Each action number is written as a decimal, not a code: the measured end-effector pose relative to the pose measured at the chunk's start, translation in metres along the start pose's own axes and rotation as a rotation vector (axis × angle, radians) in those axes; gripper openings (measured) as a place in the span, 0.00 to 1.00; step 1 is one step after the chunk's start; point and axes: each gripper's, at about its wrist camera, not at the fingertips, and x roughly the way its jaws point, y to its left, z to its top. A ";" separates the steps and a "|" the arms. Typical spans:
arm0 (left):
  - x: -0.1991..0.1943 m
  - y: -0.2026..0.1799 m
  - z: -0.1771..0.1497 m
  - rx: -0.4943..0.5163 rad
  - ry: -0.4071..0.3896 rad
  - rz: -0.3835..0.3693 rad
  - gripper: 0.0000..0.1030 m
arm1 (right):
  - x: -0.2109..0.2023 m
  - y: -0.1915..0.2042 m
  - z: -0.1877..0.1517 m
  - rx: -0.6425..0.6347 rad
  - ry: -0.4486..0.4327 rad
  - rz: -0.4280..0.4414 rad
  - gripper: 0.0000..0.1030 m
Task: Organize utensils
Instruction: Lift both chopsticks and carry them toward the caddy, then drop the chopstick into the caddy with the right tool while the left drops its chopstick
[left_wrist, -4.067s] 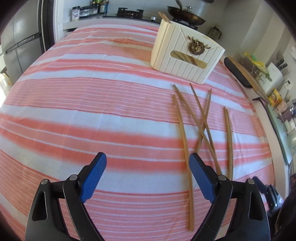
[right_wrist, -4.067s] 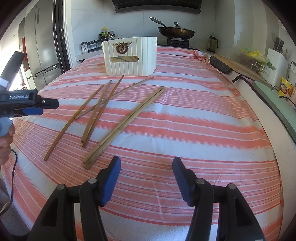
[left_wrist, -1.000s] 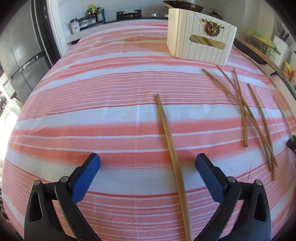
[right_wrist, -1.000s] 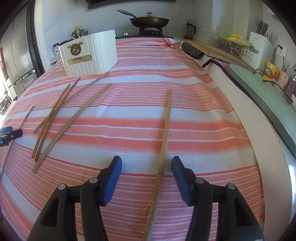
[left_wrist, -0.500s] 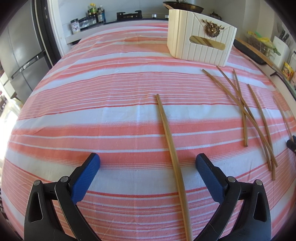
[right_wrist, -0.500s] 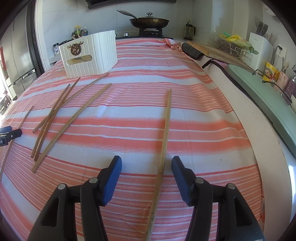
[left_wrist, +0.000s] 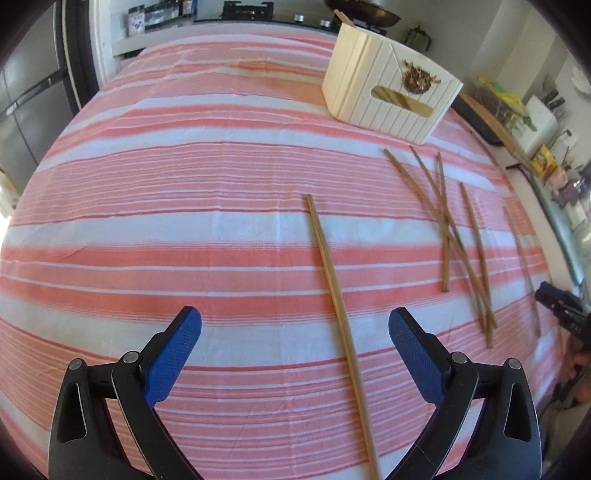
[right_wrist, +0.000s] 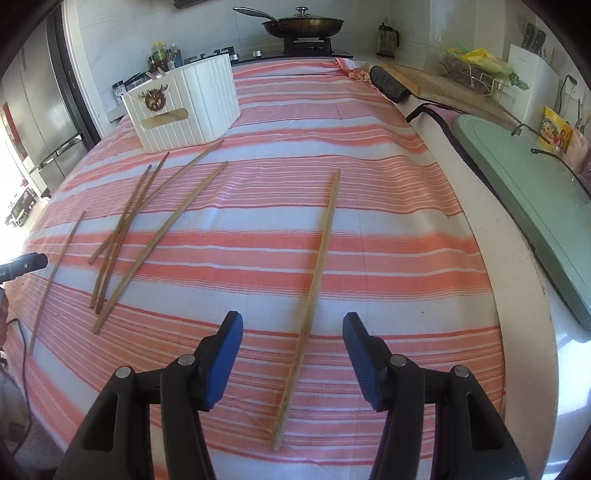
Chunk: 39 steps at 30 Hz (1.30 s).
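**Hovering claws over single chopsticks**

Spread wide and empty, the left claw is held above the striped cloth on the bench, and one chopstick is seen lying between its blue pads, touched by neither. The right claw is likewise kept open with nothing gripped; another chopstick runs forward between its pads. A loose cluster of chopsticks is found ahead and to the left of the right claw, and the white holder box stands beyond them, farther ahead.
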 end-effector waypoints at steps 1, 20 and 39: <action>-0.001 0.002 0.005 -0.002 0.006 -0.023 0.98 | -0.001 -0.003 0.003 -0.004 0.020 0.011 0.56; 0.055 -0.047 0.057 0.153 0.062 0.076 0.04 | 0.090 -0.021 0.119 0.021 0.145 -0.056 0.06; -0.132 -0.066 0.059 0.188 -0.402 -0.125 0.03 | -0.125 0.040 0.124 -0.063 -0.375 0.203 0.06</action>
